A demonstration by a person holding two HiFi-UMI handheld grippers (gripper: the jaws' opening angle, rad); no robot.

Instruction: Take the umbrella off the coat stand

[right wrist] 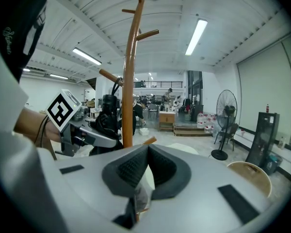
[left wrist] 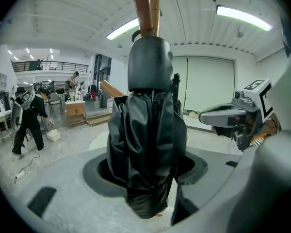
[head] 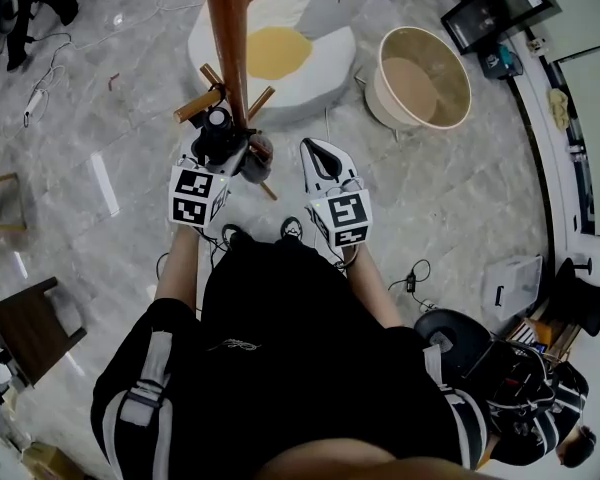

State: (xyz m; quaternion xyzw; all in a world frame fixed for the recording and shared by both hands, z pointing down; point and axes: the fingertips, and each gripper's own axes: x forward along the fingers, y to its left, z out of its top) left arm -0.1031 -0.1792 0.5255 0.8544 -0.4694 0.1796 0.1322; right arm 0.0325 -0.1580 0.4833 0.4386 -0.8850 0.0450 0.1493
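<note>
**Head view.** A grey marbled floor (head: 450,198) is recorded. On it are seen a white round cushion (head: 320,58) with a yellow patch and a beige round tub (head: 425,76). The wooden coat stand (head: 227,28) rises at top centre. The left gripper (head: 230,153) is held up against the stand's lower pegs, and a black folded umbrella (head: 218,128) is seen in it. The right gripper (head: 315,148) is held just beside it, apart from the stand. Both forearms are extended forward from a torso in black.

**Left gripper view.** The umbrella (left wrist: 145,144) is seen upright between the jaws, which are clamped on its bundled fabric. Its rounded top lies in front of the stand's pole (left wrist: 145,8); contact cannot be told. The right gripper (left wrist: 228,116) is seen at right, roughly level. A large open hall with strip lights is recorded, not visible from above, and a person (left wrist: 29,120) is noted bent over at far left.

**Right gripper view.** The right gripper (right wrist: 146,166) is seen with its jaws pressed together and nothing between them. The full height of the coat stand (right wrist: 130,81) and its upper pegs is shown only here. The left gripper (right wrist: 94,135) and umbrella (right wrist: 106,115) are seen beside the pole. A pedestal fan (right wrist: 226,125) is noted at right.
</note>
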